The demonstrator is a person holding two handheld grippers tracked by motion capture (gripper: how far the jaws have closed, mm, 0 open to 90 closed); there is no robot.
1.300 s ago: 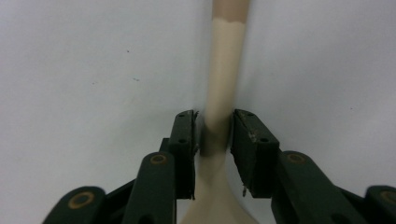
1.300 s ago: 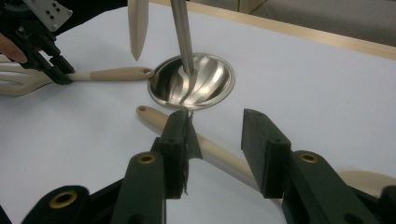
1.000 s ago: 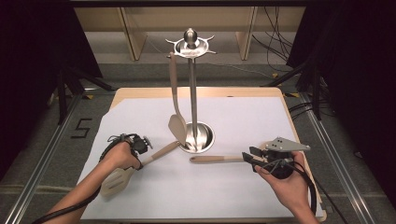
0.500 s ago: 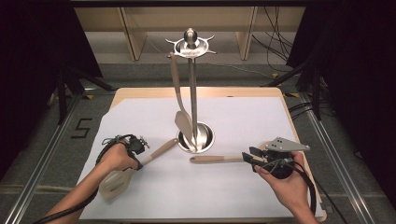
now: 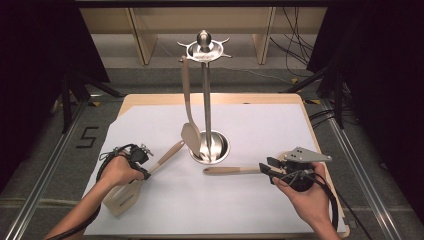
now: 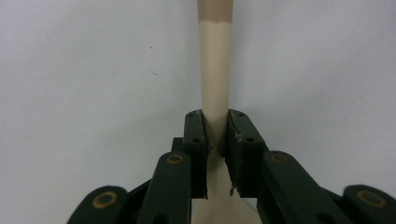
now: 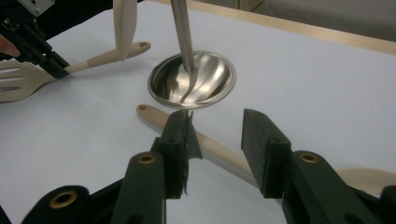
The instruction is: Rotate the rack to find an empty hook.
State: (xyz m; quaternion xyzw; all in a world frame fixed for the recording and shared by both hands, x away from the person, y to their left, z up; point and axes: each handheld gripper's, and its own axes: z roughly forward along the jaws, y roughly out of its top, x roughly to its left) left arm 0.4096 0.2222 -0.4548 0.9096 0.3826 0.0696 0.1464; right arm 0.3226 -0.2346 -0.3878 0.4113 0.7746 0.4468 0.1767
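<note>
High view: tall steel utensil stand with round dished base (image 5: 210,148) sits mid-table on the white paper sheet (image 5: 260,125); one beige silicone turner (image 5: 189,112) hangs from its top ring, likely the target spot for the loose ones. Left of the base, the left gripper (image 5: 145,167) pinches the neck of a beige slotted spatula with wooden handle (image 5: 127,190), handle end pointing at the base, probably ready to lift and hang. Right of the base, the right gripper (image 5: 267,169) sits at a beige wooden-handled spoon (image 5: 232,170) lying flat. Left gripper view: pads pressed on the spatula neck (image 6: 215,93), firm grip. Right gripper view: jaws spread, straddling the spoon handle (image 7: 205,140) without squeezing it; stand base (image 7: 191,79) just beyond, so that hand seems to be waiting.
</note>
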